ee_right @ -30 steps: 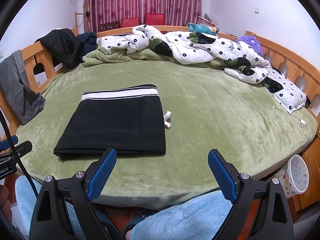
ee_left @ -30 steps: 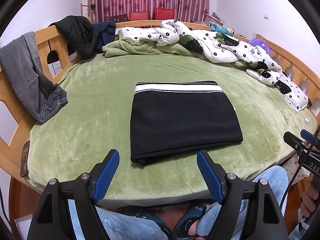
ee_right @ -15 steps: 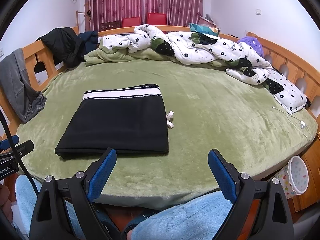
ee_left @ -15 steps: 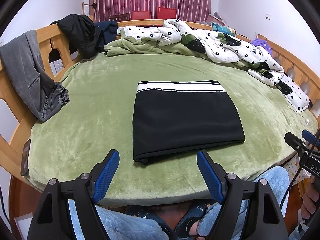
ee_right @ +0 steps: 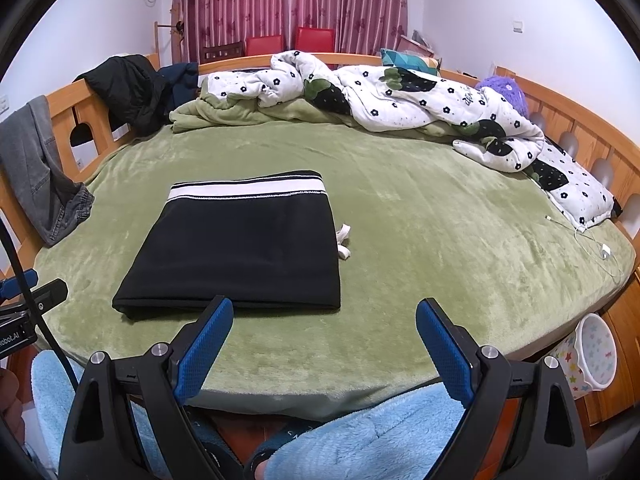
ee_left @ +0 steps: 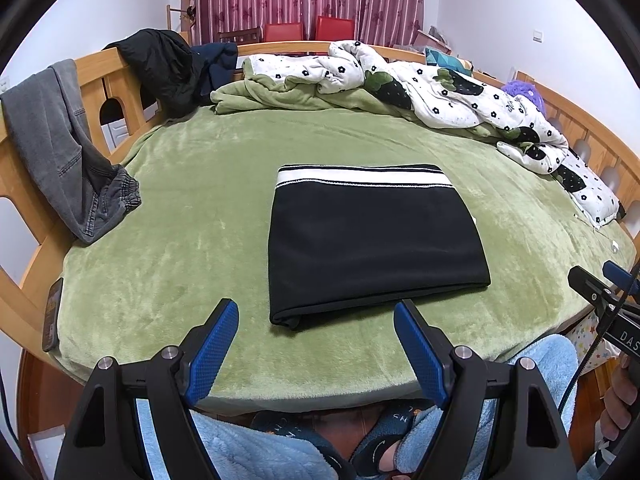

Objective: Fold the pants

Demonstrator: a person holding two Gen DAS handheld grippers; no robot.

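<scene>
Both tools hang level at the near edge of the bed (ee_left: 168, 216), pointing across it. The left gripper (ee_left: 316, 344) has its jaws spread wide with nothing between them, its blue pads (ee_left: 214, 346) just short of the near fold of the pants (ee_left: 372, 240). The right gripper (ee_right: 324, 344) sits off to the right — jaws equally wide and bare, the left pad close to the pants' (ee_right: 240, 248) near hem, the right one over bare blanket.

The pants lie folded into a flat black rectangle at mid-bed, white-striped waistband on the far side, a bit of white drawstring (ee_right: 343, 242) poking out at the right edge. Green blanket lies bare on all sides of them; the rumpled quilt (ee_right: 400, 96) keeps to the far rim, grey jeans (ee_left: 64, 152) drape the left rail — well apart from the pants
</scene>
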